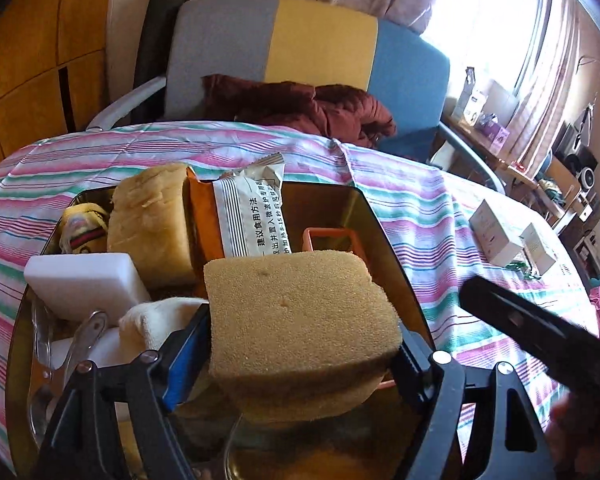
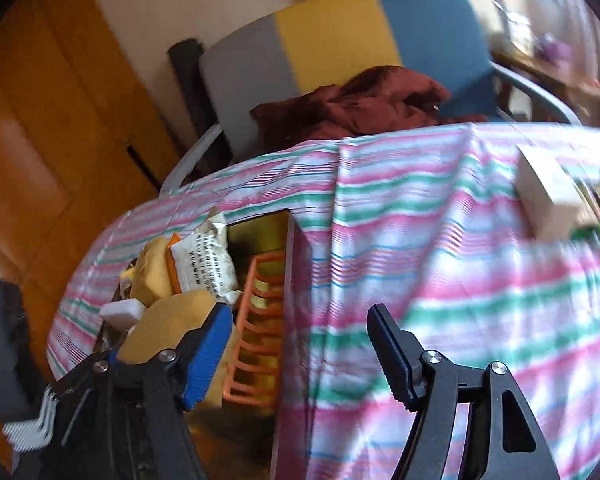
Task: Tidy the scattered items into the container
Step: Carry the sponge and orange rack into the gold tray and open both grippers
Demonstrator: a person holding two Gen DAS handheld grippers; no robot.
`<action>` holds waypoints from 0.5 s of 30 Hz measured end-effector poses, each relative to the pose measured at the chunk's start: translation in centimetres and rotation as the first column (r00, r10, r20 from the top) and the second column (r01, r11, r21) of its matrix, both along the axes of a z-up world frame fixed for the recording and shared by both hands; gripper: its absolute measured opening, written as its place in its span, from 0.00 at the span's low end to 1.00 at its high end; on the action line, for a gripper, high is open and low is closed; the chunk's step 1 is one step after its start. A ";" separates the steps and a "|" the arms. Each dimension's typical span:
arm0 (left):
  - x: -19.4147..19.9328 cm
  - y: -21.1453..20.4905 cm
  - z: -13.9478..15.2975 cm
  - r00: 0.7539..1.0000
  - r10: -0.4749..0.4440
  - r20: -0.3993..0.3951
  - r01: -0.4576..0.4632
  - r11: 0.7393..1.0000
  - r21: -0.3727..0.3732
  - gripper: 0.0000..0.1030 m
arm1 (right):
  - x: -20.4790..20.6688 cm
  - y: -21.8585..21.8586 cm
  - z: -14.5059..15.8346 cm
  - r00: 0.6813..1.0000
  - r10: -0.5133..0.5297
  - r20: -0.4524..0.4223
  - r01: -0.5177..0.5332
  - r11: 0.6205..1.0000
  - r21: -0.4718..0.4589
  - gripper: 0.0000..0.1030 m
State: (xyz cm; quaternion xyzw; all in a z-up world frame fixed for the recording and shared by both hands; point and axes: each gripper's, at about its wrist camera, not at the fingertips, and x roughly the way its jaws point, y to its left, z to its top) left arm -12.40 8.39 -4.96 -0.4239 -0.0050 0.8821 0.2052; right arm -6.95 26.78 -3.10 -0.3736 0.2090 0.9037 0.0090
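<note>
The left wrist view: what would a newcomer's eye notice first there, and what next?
First comes the tan sponge, clamped between the fingers of the left gripper above the dark container, which is already crowded. Behind it, a silver food packet stands against a yellow sponge. To the right, white boxes lie on the striped cloth, outside the container.

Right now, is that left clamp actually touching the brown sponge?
Touching. The left wrist view shows the left gripper with its jaws pressed against both sides of the brown sponge, which bulges between them above the container.
</note>
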 end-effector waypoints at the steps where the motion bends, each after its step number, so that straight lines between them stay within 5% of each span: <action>1: -0.1 0.0 0.2 1.000 0.002 -0.001 -0.002 1.000 0.004 0.80 | 0.6 0.3 -0.1 1.000 -0.009 -0.004 0.009 1.000 -0.013 0.69; 12: -0.2 -3.4 4.0 0.998 0.045 -0.054 -0.038 0.993 0.112 0.82 | 3.4 -0.9 1.0 0.997 0.068 -0.049 -0.069 0.998 -0.012 0.67; 15: 0.7 -5.1 4.8 0.990 0.098 -0.100 -0.082 0.985 0.152 0.82 | 3.2 -3.1 1.8 0.989 0.142 -0.049 -0.139 0.988 0.062 0.46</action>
